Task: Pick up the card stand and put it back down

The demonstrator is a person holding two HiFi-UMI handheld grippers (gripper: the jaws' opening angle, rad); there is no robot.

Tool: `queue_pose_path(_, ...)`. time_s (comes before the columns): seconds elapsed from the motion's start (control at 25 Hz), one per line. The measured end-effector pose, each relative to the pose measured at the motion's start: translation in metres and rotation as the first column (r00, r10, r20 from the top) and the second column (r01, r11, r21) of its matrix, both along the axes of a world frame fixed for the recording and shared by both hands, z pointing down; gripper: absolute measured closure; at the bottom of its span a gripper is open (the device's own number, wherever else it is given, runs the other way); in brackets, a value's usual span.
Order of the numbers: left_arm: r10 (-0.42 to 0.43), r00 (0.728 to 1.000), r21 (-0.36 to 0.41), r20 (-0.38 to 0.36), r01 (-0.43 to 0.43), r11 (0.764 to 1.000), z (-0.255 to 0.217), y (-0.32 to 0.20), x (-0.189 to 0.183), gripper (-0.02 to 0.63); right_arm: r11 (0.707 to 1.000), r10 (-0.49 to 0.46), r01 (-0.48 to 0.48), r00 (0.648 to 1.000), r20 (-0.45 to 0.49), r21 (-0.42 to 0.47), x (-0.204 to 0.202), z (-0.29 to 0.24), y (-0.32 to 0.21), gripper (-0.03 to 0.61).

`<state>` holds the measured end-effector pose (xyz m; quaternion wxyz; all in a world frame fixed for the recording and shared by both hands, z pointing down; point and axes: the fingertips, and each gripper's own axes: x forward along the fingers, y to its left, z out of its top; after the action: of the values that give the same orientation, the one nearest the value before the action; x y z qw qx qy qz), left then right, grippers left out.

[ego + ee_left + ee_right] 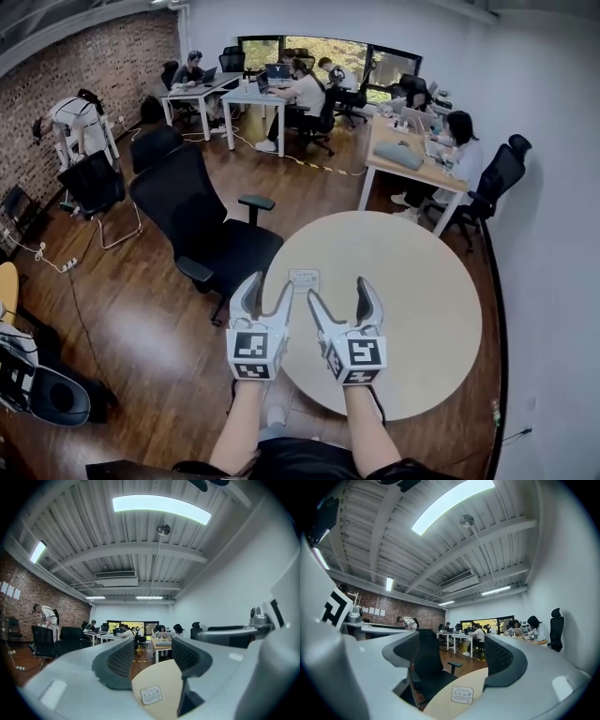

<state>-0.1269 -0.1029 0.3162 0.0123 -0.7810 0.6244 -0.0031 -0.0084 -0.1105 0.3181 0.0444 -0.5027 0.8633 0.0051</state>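
The card stand is a small clear stand holding a white printed card. It stands upright near the left edge of the round beige table. It also shows low in the left gripper view as the card stand and in the right gripper view as the card stand. My left gripper hangs just short of it on the left, jaws apart with nothing between them. My right gripper is level with it on the right, also open and empty. Neither touches the stand.
A black office chair stands right against the table's left side. Beyond are desks with seated people, a brick wall at left, and a wooden floor around the table.
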Motion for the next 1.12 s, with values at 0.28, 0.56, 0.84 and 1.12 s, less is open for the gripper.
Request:
queue_pose_path(0.28,0.039,0.999,-0.046,-0.009,-0.039,0.998,0.049,-0.048,-0.039,0.364,0.998,0.017,-0.020,0.998,-0.053,-0.065,-0.039,0.047,-0.039,0.140)
queue_pose_path(0.56,0.046,0.998,-0.199,-0.048,-0.055,0.978,0.129,-0.074,-0.037,0.364,0.973,-0.027,0.004,0.995,-0.096,-0.233,-0.042,0.124,-0.063,0.147)
queue_pose_path(0.84,0.019,0.998,-0.319,-0.058,-0.037,0.947,0.200,-0.092,-0.033,0.362,0.931,-0.055,0.014,0.993,-0.105,-0.364,-0.028,0.206,-0.086,0.178)
queue_pose_path(1.12,0.092,0.996,-0.379,-0.016,-0.091,0.921,0.266,-0.100,-0.035,0.347,0.898,-0.050,-0.011,0.991,-0.127,-0.441,-0.010,0.271,-0.100,0.199)
